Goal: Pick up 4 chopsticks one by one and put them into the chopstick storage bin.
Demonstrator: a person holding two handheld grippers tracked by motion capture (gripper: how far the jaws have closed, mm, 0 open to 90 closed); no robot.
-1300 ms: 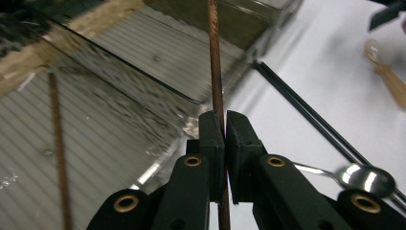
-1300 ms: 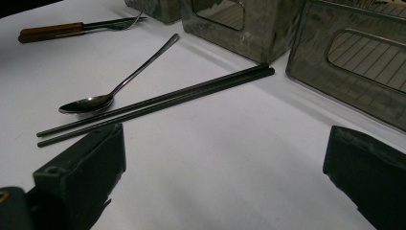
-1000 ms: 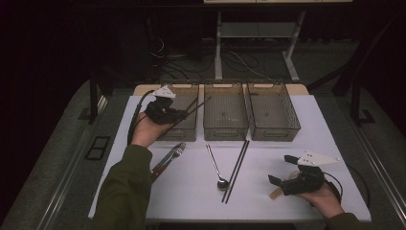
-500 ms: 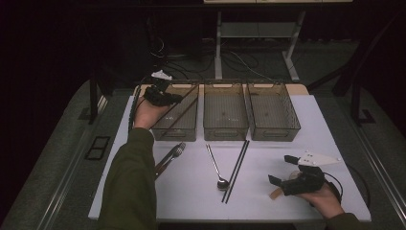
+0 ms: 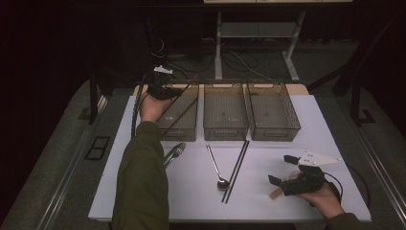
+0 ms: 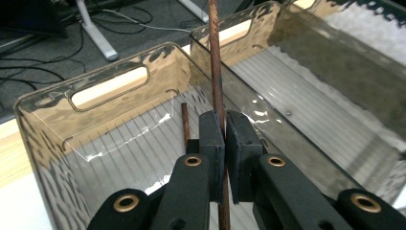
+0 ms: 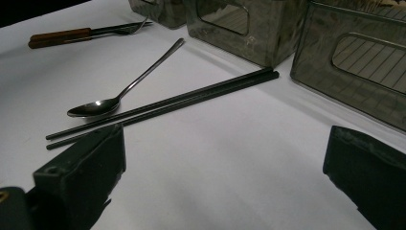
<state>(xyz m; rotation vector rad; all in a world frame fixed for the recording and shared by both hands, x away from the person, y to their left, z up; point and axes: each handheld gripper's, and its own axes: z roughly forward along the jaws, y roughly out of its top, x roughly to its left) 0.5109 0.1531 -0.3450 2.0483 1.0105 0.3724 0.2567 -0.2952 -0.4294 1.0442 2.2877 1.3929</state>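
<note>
We see a white table (image 5: 268,206) with three smoky clear bins along its far edge. The left bin (image 5: 184,125) sits near the far left corner, and over it the left gripper (image 5: 173,91) has its jaws pinched tight on a chopstick (image 6: 215,67). That chopstick is thin, round and reddish brown, and it slants across the bin's mouth; its lower end is cut off behind the jaws in the left gripper view. A second brown stick (image 6: 185,125) lies in the bin just beside the jaws, mostly hidden by them.

Near the right front corner the right gripper (image 5: 286,168) rests with its jaws wide apart and nothing between them. Mid-table lie a black chopstick pair (image 5: 238,167) and a spoon (image 5: 216,167) touching it. A fork (image 5: 175,153), half covered by the sleeve (image 5: 141,182), lies left of them.
</note>
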